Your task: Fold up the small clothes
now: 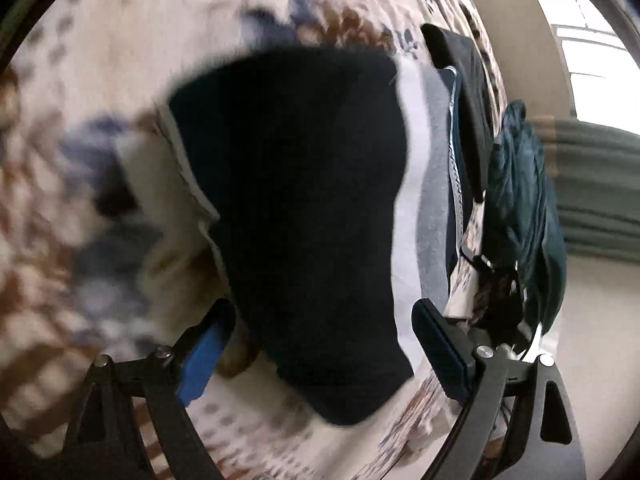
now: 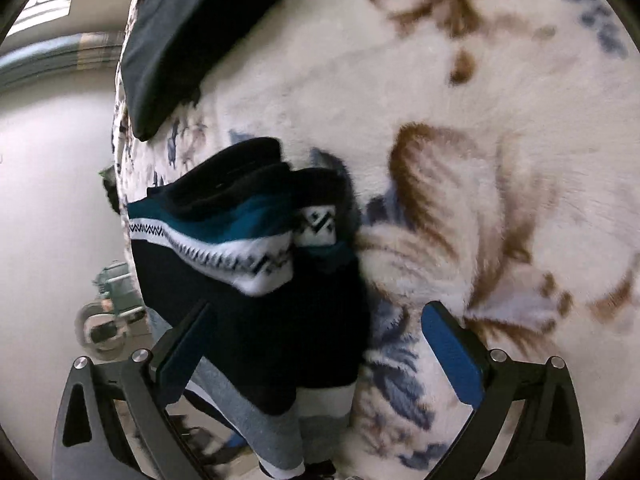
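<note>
My left claw (image 1: 320, 344) is spread wide, its blue pads clear of the cloth, and hangs above a dark navy sock (image 1: 304, 216) that lies flat on the fleecy floral blanket (image 1: 100, 60); a white and grey sock (image 1: 420, 200) lies just beside it, touching its edge. My right claw (image 2: 316, 356) is spread just as wide and pinches nothing (the picture is a little smeared, so fine detail is lost). Between and just beyond its fingers sits a stack of socks (image 2: 248, 248), navy and teal with a white zigzag band, near the blanket's edge. Farther along that edge lies a folded dark garment (image 2: 180, 40), well apart from the stack.
</note>
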